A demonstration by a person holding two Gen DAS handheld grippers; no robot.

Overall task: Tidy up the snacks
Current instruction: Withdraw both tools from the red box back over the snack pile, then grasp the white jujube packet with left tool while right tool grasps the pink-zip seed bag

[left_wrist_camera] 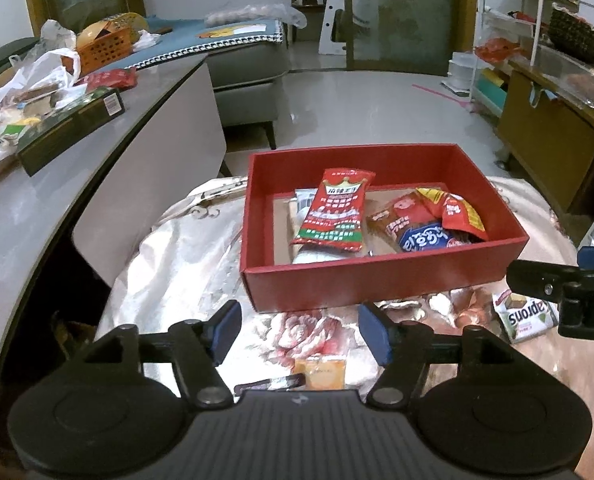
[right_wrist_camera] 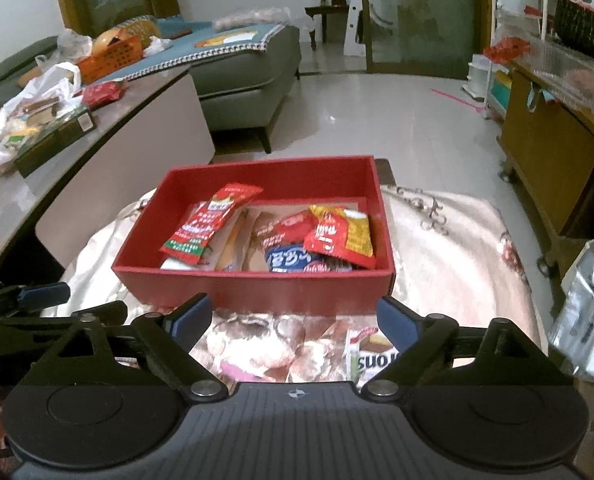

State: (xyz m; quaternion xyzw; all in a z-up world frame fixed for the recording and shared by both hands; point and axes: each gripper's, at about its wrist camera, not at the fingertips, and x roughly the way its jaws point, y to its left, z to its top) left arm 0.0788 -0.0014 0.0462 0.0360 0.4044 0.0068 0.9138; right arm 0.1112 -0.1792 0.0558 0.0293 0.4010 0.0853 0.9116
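A red box (left_wrist_camera: 377, 280) stands on the flowered cloth with several snack packets inside. Among them are a red and green packet (left_wrist_camera: 333, 212), a red and yellow one (left_wrist_camera: 453, 212) and a blue one (left_wrist_camera: 425, 240). My left gripper (left_wrist_camera: 300, 332) hovers just short of the box's near wall, open, with nothing between its fingers. A small orange sachet (left_wrist_camera: 321, 372) lies on the cloth under it. My right gripper (right_wrist_camera: 293, 320) is open too, before the same red box (right_wrist_camera: 257, 292). A green and white wafer packet (right_wrist_camera: 371, 354) lies on the cloth by its right finger, untouched.
A grey counter (left_wrist_camera: 49, 208) on the left carries a white plastic bag (left_wrist_camera: 25, 92), a dark green box (left_wrist_camera: 73, 128) and red packets. A sofa (left_wrist_camera: 249, 80) stands behind it. A wooden cabinet (right_wrist_camera: 545, 160) lines the right. A silver bag (right_wrist_camera: 589, 312) sits at the right edge.
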